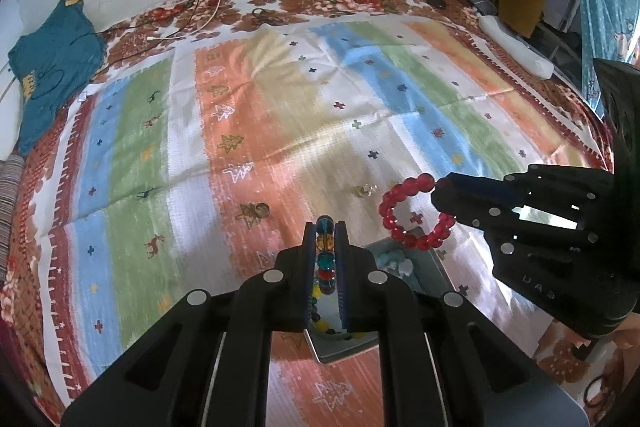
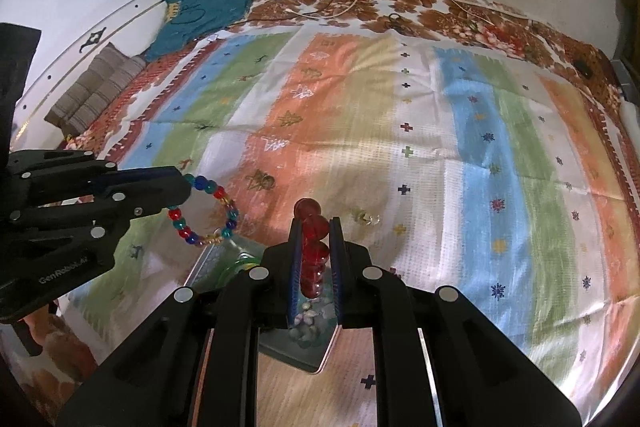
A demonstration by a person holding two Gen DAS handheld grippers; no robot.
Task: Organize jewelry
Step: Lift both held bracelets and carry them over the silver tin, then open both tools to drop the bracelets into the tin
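Both your grippers are pinched onto bead bracelets above the striped cloth.

Your left gripper (image 1: 325,227) is closed tight on the multicoloured glass-bead bracelet (image 2: 208,211), its loop edge-on between the pads, running near to far. Your right gripper (image 2: 316,227) is nearly closed on the red bead bracelet (image 1: 412,215), its ring lined up the same way. Both hang over the grey rectangular tray (image 1: 344,343) at the near edge; a small pale trinket (image 1: 366,190) lies just beyond.

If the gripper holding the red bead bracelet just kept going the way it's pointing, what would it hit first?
Probably the striped cloth on the bed. The right gripper, shut on the red bead bracelet, points down and forward over an orange stripe. A small clear trinket lies just to the right of that line; depth is hard to judge.
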